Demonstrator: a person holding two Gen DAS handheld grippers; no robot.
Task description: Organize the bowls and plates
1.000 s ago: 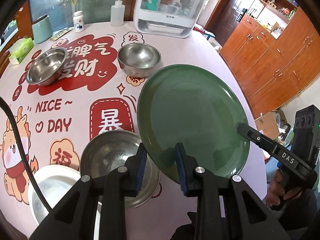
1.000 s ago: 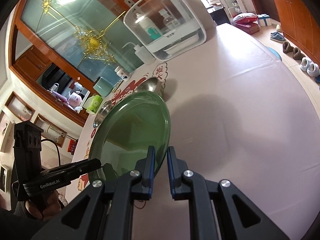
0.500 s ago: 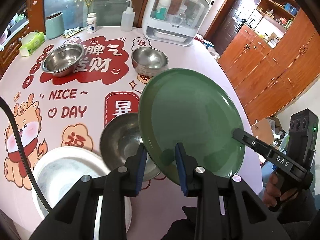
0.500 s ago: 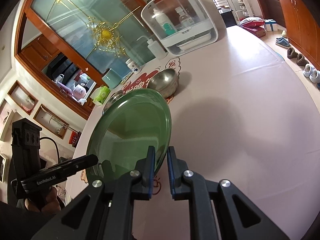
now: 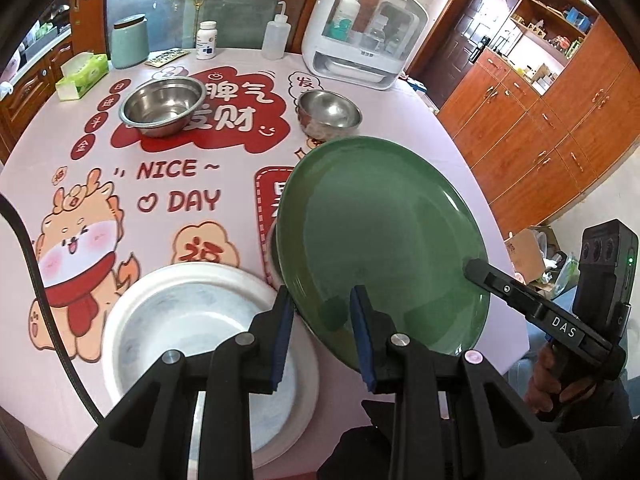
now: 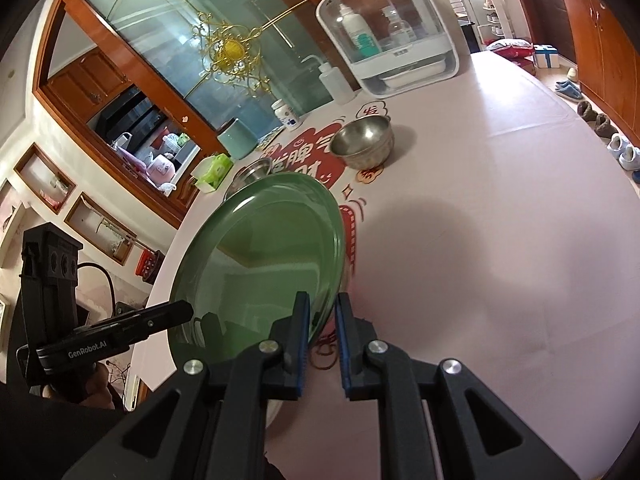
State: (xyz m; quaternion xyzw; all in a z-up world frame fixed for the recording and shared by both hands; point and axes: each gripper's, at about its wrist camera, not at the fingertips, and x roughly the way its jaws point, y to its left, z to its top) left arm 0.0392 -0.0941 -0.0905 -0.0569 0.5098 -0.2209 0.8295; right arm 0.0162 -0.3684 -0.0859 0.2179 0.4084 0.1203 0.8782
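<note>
A large green plate (image 5: 384,240) is held tilted above the table, gripped at two edges. My left gripper (image 5: 322,316) is shut on its near rim. My right gripper (image 6: 323,320) is shut on its right rim, and shows in the left wrist view (image 5: 472,266) at the plate's right edge. The plate also shows in the right wrist view (image 6: 264,264). A white plate (image 5: 188,320) lies on the table below and left of the green plate. Two steel bowls (image 5: 164,106) (image 5: 330,114) stand further back. A third bowl (image 5: 271,256) is mostly hidden under the green plate.
A pink printed cloth covers the table (image 5: 168,184). At the back stand a white cabinet box (image 5: 360,48), a squeeze bottle (image 5: 275,38), a pill bottle (image 5: 207,40), a teal canister (image 5: 128,42) and a tissue pack (image 5: 82,76). Wooden cupboards (image 5: 560,120) stand right.
Both grippers have lifted the green plate up and left, so it now covers the near steel bowl and nears the white plate. The grips have not changed.
</note>
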